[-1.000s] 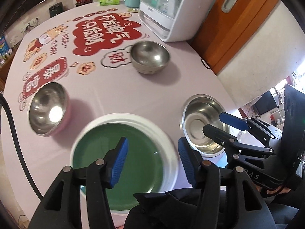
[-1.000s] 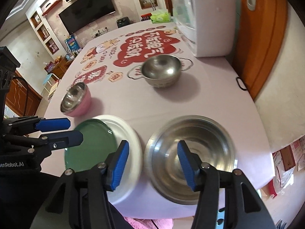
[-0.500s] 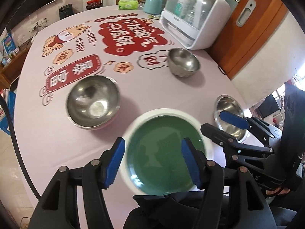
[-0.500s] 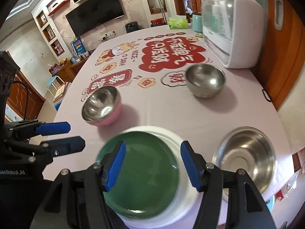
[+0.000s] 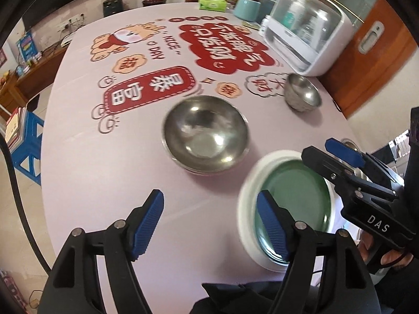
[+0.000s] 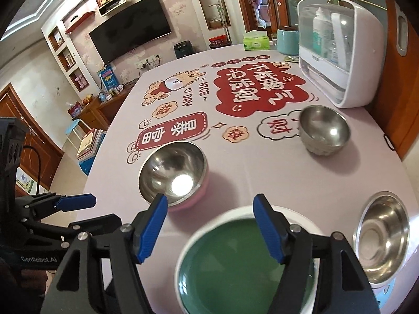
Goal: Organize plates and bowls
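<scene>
Both tongs, left gripper (image 5: 209, 225) and right gripper (image 6: 209, 227), are opening empty, the pink bowl (image 6: 172, 174) being approached; a rim grasp is needed next.

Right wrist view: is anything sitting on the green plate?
No, the green plate lies bare, with the pink-sided bowl apart behind it on the tablecloth.

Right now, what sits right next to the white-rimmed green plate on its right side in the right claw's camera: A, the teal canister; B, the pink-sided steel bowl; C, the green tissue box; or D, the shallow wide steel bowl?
D: the shallow wide steel bowl rests at the table edge just right of the white-rimmed green plate, while the pink-sided steel bowl lies to the plate's upper left.
</scene>
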The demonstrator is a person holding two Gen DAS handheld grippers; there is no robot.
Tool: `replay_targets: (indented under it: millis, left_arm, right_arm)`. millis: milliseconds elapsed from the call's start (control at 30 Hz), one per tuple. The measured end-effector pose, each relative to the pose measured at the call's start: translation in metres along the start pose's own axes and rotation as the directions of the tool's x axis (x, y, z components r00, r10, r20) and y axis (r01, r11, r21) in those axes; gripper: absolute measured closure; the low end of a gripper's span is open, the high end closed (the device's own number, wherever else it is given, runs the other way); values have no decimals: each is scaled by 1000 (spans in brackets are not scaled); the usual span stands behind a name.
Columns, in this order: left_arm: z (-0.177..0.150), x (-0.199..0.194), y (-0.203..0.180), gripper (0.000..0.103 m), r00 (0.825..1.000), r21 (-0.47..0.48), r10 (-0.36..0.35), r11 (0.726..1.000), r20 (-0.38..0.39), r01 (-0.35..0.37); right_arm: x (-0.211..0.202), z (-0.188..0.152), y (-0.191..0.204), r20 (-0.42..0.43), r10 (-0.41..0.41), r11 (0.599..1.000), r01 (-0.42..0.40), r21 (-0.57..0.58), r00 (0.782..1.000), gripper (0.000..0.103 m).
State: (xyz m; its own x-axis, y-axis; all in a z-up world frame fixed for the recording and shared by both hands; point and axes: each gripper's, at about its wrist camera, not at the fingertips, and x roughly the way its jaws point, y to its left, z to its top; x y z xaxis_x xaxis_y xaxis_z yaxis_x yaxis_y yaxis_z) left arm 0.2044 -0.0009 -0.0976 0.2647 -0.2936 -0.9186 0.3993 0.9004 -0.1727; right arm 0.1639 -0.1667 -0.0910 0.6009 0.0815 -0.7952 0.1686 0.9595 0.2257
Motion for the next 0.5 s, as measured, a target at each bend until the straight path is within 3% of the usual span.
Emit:
replay_targets:
  millis: [500]
  left_arm:
    - [32, 26, 57, 26, 1000, -132, -15, 991, 26, 18]
  right_arm:
    - [55, 21, 18, -83, 9, 996, -2, 88, 997, 31]
